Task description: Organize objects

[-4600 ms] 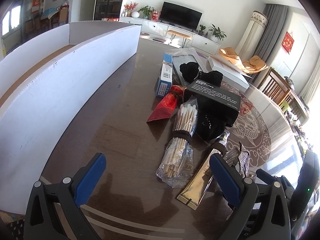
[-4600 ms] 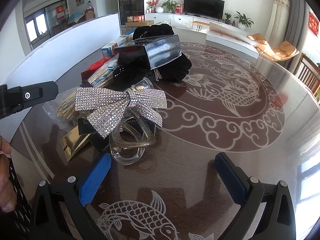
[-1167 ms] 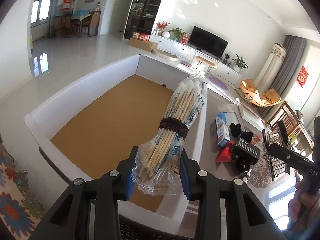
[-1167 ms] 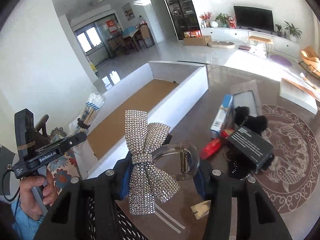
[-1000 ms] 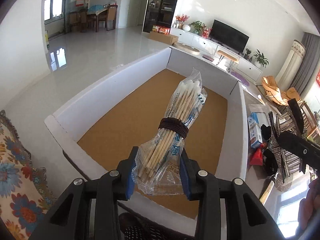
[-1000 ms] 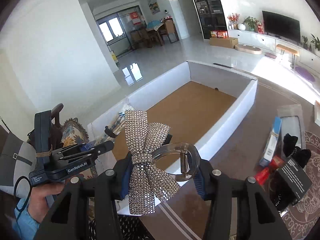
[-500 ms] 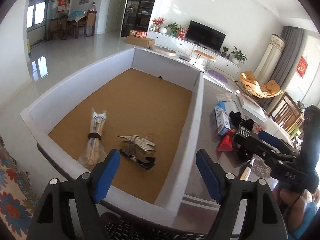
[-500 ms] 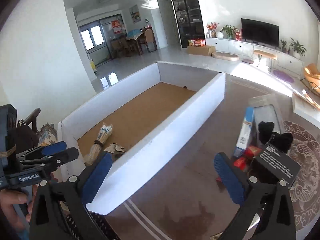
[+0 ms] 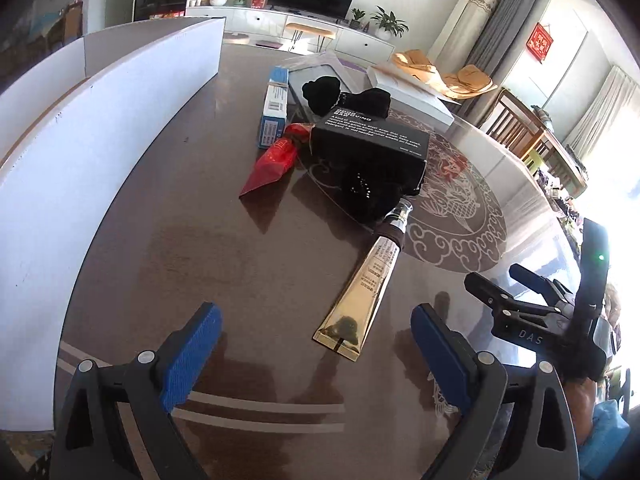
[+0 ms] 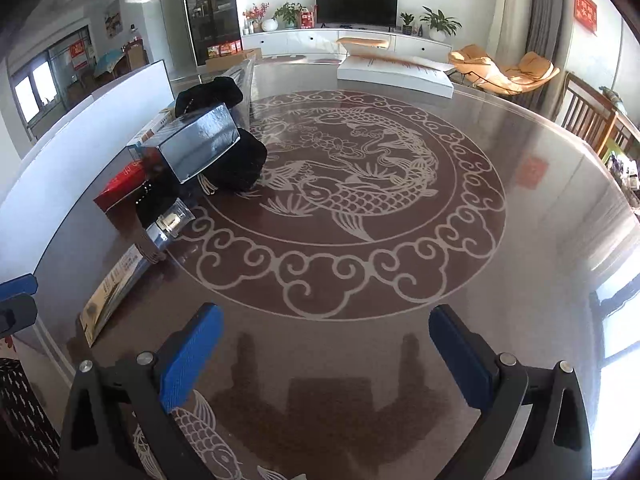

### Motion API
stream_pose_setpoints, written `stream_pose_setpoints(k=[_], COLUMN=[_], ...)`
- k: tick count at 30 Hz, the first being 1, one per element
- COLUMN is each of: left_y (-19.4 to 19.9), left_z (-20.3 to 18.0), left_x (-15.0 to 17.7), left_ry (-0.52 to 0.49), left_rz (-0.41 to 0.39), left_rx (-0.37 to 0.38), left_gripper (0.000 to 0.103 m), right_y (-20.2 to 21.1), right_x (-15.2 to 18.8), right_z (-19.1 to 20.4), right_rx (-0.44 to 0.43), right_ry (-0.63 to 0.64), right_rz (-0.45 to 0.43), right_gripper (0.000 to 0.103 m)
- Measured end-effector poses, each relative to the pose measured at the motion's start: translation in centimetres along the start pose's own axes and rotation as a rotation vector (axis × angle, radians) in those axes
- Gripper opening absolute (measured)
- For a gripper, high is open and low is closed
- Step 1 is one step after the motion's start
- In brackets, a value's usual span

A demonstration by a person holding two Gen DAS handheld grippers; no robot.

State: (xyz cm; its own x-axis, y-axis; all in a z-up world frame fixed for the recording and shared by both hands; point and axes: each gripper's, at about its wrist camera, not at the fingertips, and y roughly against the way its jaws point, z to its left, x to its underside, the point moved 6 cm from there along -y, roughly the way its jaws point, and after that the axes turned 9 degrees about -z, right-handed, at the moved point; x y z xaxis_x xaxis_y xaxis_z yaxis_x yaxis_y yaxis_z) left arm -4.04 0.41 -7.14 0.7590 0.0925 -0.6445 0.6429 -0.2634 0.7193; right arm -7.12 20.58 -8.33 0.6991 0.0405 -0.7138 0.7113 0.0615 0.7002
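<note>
A pile of objects lies on the round brown table [image 9: 248, 264]: a gold tube [image 9: 366, 280] nearest, a black box [image 9: 370, 148] on black cloth [image 9: 368, 196], a red packet [image 9: 272, 164], a blue and white box [image 9: 275, 108]. My left gripper [image 9: 316, 344] is open and empty, just short of the tube's flat end. My right gripper [image 10: 326, 348] is open and empty over the table's carp pattern [image 10: 344, 196]; the gold tube [image 10: 116, 284], the black box [image 10: 200, 146] and the red packet [image 10: 122, 186] lie to its left. The right gripper also shows in the left wrist view [image 9: 500, 284].
A white-walled box [image 9: 100, 112] stands along the table's left side, its inside hidden. A flat white box [image 10: 394, 70] lies at the table's far edge. A clear-lidded tray [image 9: 320, 76] sits behind the pile. Chairs stand at the right.
Both grippers, open and empty, have swung from over the white-walled box back to the table. The stick bundle and rhinestone bow clip, dropped earlier, are out of view.
</note>
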Motion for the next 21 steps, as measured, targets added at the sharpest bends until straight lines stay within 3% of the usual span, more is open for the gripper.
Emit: stream_pose_setpoints(k=[8, 21], left_y=[-3.9, -4.1], left_z=[0.1, -0.2], left_x=[0.2, 0.2], left_ry=[-0.093, -0.108], left_rz=[0.016, 0.006], left_rx=[-0.103, -0.097], left_gripper=[0.097, 0.103], right_y=[-0.9, -1.1], right_x=[0.8, 1.0], right_z=[-0.1, 0.0], right_rx=[0.026, 0.036], right_ry=[0.0, 0.002], right_rz=[0.015, 0.018], right_gripper=[0.103, 0.103])
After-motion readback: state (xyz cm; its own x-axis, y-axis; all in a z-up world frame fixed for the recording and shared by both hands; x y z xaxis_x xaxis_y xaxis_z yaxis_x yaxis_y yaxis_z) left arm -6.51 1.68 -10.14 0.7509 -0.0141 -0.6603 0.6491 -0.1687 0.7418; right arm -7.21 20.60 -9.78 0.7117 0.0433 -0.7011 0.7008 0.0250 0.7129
